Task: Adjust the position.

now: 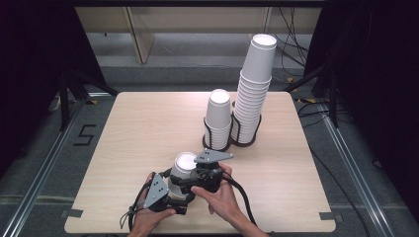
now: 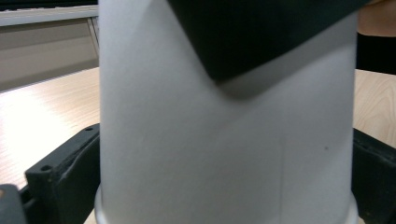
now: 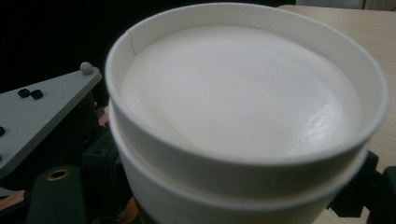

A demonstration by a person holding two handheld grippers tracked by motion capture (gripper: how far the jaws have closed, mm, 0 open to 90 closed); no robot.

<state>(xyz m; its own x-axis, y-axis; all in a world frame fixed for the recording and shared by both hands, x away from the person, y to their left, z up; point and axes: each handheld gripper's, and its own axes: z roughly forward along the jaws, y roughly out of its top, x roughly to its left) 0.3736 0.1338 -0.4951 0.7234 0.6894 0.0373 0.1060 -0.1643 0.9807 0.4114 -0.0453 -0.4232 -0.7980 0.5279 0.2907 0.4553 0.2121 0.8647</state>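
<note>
Standing upside down near the front edge of the desk [image 1: 148, 128], two nested white paper cups [image 1: 182, 170] are being worked by a person holding a gripper in each hand. The left gripper [image 1: 170, 195] is clamping its fingers [image 2: 60, 177] on the lower cup's wall, one at each side just above the rim, as the left gripper view is showing. The right gripper [image 1: 197, 178] is closing in higher up, beside the top cup [image 3: 243, 93], whose recessed bottom is facing its camera; whether its fingers are apart or already gripping cannot be told. The cups are looking light, thin-walled and easily crushed, with smooth sides likely to slip, so a gentle hold on opposite sides near the stiffer rolled rim or base seam is seeming the safest. Farther back, a short stack of cups [image 1: 218, 118] and a tall, leaning stack [image 1: 253, 89] are sitting in black wire holders [image 1: 245, 140].
</note>
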